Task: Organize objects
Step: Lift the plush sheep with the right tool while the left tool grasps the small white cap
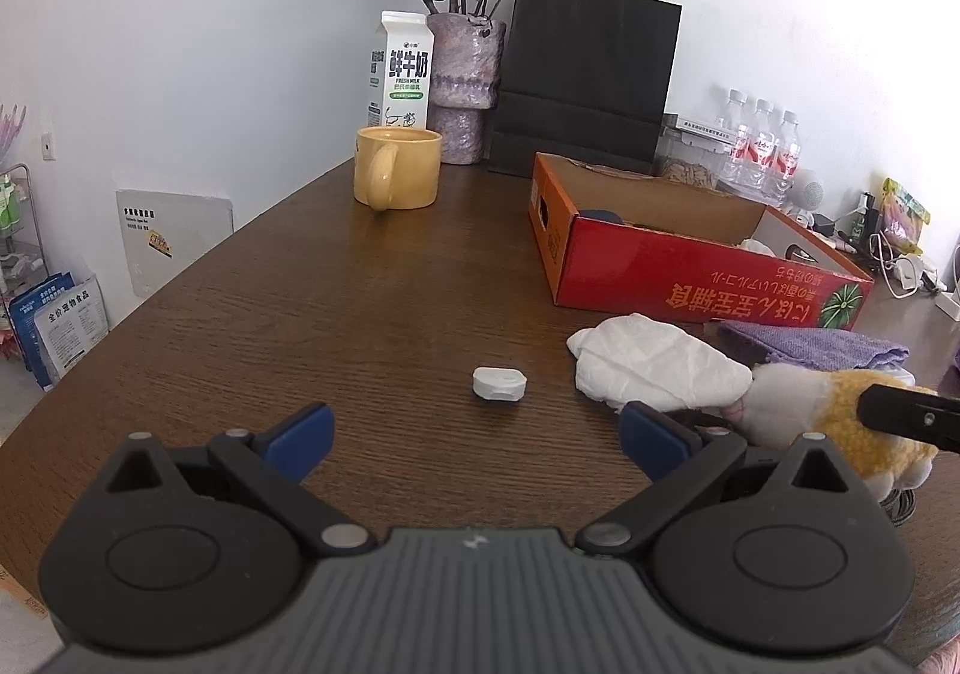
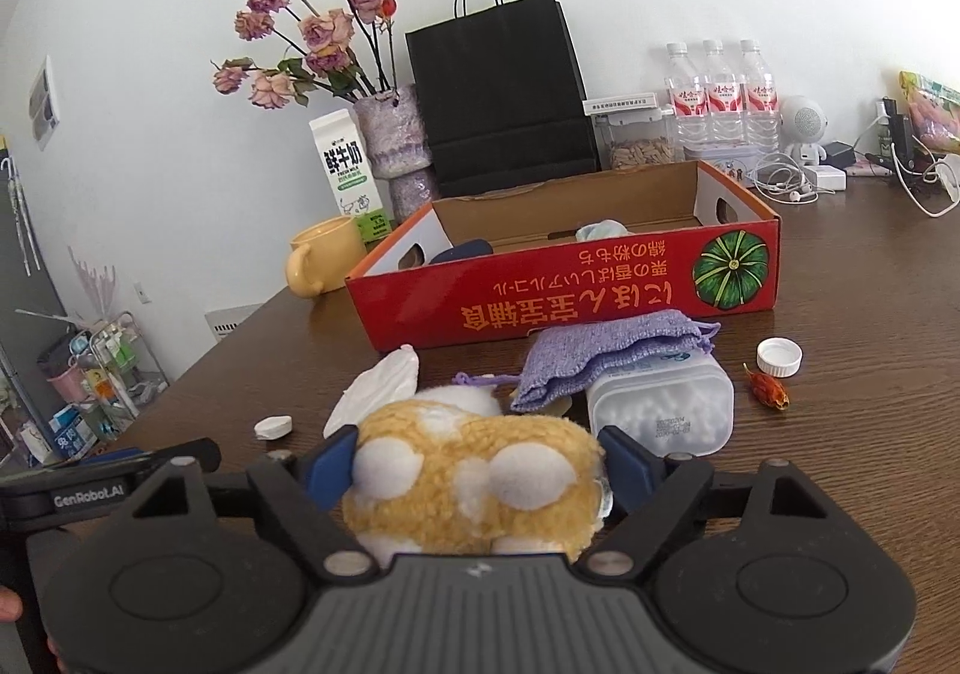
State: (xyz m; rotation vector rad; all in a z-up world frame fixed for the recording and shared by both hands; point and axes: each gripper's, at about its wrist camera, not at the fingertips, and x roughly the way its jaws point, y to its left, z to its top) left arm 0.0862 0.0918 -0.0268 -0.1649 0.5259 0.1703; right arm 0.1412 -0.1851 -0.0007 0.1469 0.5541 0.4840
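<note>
Both blue pads of the right tool flank the plush toy (touching, apparently) — left tool wide.

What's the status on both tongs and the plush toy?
Left tongs open, empty, above bare table. Right tongs around plush toy, pads touching its sides. Red box ahead; purple pouch and plastic tub between.

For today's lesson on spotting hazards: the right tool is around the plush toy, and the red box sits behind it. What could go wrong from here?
1. The plush toy is soft and round; the right tool may slip off it.
2. Lifting it could drag the purple pouch or nudge the white tub, both close in front of it.
3. The red box wall may catch the toy.
</note>
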